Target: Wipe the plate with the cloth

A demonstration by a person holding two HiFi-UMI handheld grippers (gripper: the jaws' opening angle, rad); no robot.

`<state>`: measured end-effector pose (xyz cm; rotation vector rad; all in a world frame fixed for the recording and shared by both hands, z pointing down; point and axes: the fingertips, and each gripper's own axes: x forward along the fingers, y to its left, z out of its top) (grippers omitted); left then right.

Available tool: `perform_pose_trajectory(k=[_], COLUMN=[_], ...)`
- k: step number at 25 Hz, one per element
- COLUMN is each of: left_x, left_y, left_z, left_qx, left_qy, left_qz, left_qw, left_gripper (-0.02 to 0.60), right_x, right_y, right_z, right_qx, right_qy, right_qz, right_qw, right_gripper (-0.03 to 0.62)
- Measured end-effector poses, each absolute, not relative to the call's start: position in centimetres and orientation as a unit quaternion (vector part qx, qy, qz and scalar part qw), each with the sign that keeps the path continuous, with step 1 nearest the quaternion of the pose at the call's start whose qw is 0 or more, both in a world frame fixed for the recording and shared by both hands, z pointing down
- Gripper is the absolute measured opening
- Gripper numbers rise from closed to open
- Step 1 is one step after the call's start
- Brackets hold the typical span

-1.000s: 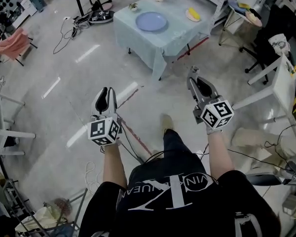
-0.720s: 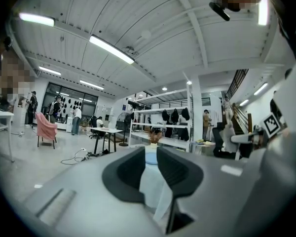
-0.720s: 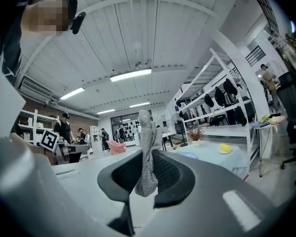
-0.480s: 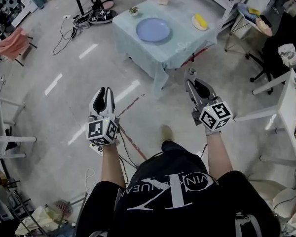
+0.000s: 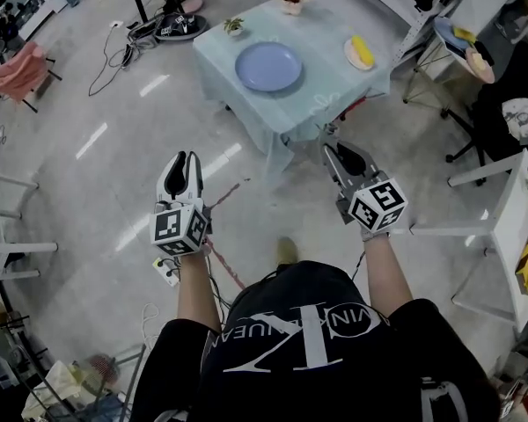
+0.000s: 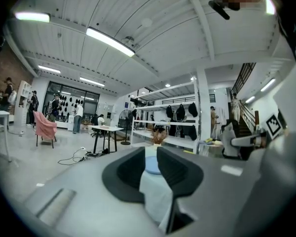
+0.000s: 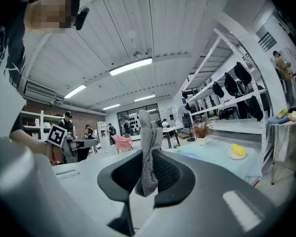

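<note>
The left claw (image 5: pixel 183 159) hangs over the floor (image 5: pixel 88 200), jaws slightly apart with nothing between them. Ahead, the blue plate (image 5: pixel 268 66) lies on the table (image 5: pixel 334 95), well apart from both claws. The right claw (image 5: pixel 331 144) is clamped on the grey cloth (image 7: pixel 148 152).

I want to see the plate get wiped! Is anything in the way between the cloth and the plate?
Nothing visible is. The right tongs grip the cloth, and only bare floor lies between them and the table. The blue plate lies open on top, apart from the small dish at its side.
</note>
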<state>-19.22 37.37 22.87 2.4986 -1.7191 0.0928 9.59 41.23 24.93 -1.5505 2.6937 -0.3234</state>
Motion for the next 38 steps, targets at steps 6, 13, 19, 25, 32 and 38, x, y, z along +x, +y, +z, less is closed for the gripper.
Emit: perform_pose_trajectory(k=[6,13,19,25,32,38], left_x=[-17.2,-15.6,-14.3,-13.2,-12.5,-12.4], left_y=[34.7,32.4,28.1,21.2,12.7,6.5], left_z=[23.4,24.5,25.5,26.7,29.1,31.9], left_qx=[0.823,0.826,0.831,0.837,0.843,0.842], left_qy=[-0.565,-0.558,-0.549,-0.539,-0.522,-0.513], left_qz=[0.032,0.049,0.057,0.056,0.083,0.105], left_qw=[0.053,0.063,0.065,0.075,0.100,0.126], left_gripper=[0.000,0.000,0.000,0.000,0.000,0.000], right_x=[10.9,11.2,11.6,11.8,10.5,8.8], right_y=[37.8,35.3,31.9,25.8,17.1,11.0], right_z=[25.2,25.8,27.0,28.0,30.6,33.5], right_qx=[-0.492,-0.486,-0.484,-0.478,-0.467,-0.446], right_qy=[0.864,0.867,0.867,0.869,0.871,0.874], right_qz=[-0.102,-0.107,-0.115,-0.124,-0.140,-0.162], right_qw=[0.008,-0.002,-0.006,-0.019,-0.063,-0.108], right_gripper=[0.055,0.055,0.055,0.055,0.055,0.054])
